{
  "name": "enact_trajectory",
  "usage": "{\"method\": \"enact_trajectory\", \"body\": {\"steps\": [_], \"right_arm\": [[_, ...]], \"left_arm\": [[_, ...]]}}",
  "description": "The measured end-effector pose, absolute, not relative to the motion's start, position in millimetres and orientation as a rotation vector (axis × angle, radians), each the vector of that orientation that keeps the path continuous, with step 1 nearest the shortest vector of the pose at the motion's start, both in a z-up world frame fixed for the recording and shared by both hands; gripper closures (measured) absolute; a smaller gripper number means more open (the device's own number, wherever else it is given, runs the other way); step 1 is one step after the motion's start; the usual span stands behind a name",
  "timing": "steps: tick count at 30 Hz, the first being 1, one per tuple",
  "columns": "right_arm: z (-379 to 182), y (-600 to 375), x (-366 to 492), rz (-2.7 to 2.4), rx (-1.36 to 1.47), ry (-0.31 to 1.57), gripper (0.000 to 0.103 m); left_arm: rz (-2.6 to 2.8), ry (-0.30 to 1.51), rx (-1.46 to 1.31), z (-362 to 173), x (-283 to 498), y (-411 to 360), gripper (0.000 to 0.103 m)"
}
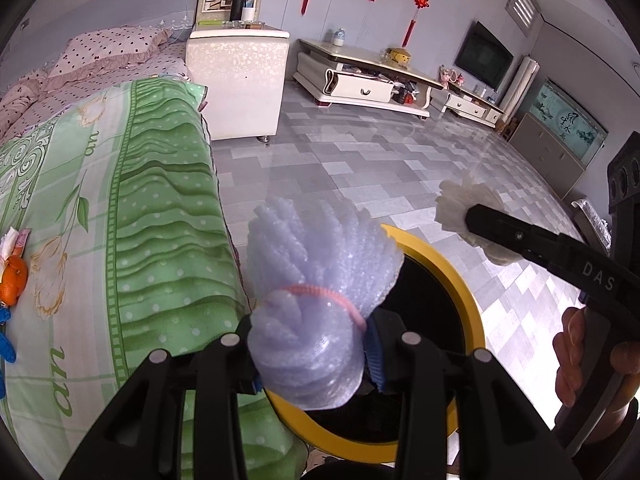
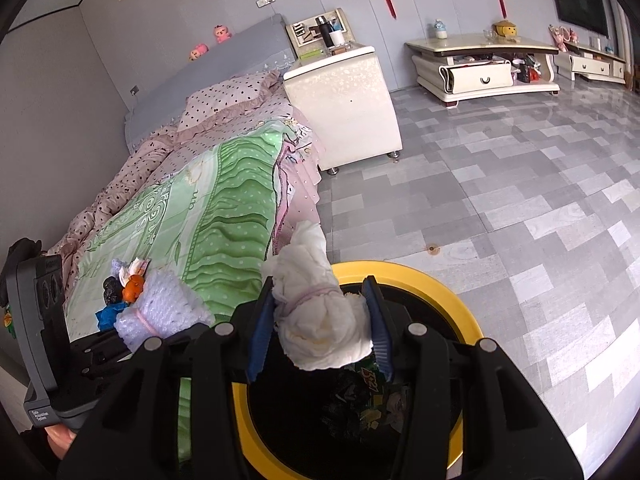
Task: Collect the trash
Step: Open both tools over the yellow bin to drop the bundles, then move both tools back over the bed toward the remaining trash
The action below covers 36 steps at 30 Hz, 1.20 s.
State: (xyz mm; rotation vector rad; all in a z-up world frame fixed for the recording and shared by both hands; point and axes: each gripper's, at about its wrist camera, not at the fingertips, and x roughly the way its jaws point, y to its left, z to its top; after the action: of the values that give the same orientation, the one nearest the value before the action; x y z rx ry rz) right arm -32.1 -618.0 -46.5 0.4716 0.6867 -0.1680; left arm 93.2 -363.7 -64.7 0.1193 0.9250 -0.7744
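My left gripper [image 1: 312, 356] is shut on a lilac foam-net bundle [image 1: 316, 280] tied with a pink band, held over the yellow-rimmed trash bin [image 1: 468, 304] beside the bed. My right gripper [image 2: 320, 328] is shut on a white tissue wad [image 2: 316, 312] tied with a band, above the same bin [image 2: 452, 304], which holds dark wrappers [image 2: 368, 396]. The tissue also shows in the left wrist view [image 1: 468, 216], and the foam net in the right wrist view [image 2: 160, 312]. More trash lies on the green bedsheet: orange peel [image 1: 14, 280], paper scraps [image 2: 134, 270] and a blue piece [image 2: 108, 316].
The bed with the green sheet [image 1: 152, 220] is left of the bin. A white nightstand [image 1: 240, 80] stands beyond it. A low TV cabinet [image 1: 368, 84] runs along the far wall. Grey tiled floor [image 2: 520, 200] lies to the right.
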Motion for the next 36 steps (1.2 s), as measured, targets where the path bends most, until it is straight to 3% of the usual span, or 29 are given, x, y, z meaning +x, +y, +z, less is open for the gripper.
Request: {"method": "enact_trajectory", "body": {"steps": [8, 11, 19, 25, 36], "right_arm": [[-45.2, -623.4, -38.1, -0.193, 0.502, 0.673, 0.051], [-44.5, -626.5, -39.9, -0.203, 0.509, 0.666, 0.045], [-41.2, -629.6, -44.2, -0.23, 0.52, 0.657, 0.043], [-37.7, -622.5, -44.0, -0.219, 0.51, 0.656, 0.039], [-23.9, -592.8, -30.0, -0.172, 0.478, 0.653, 0.035]], "left_arm": [[-0.784, 0.938, 0.085, -66.2, 93.7, -362.4, 0.059], [-0.785, 0.943, 0.061, -66.9, 96.4, -358.9, 0.05], [-0.774, 0.929, 0.038, -64.9, 96.2, -348.8, 0.03], [-0.733, 0.872, 0.076, -58.0, 95.9, -335.8, 0.023], [-0.653, 0.846, 0.043, -50.4, 110.0, -287.1, 0.022]]}}
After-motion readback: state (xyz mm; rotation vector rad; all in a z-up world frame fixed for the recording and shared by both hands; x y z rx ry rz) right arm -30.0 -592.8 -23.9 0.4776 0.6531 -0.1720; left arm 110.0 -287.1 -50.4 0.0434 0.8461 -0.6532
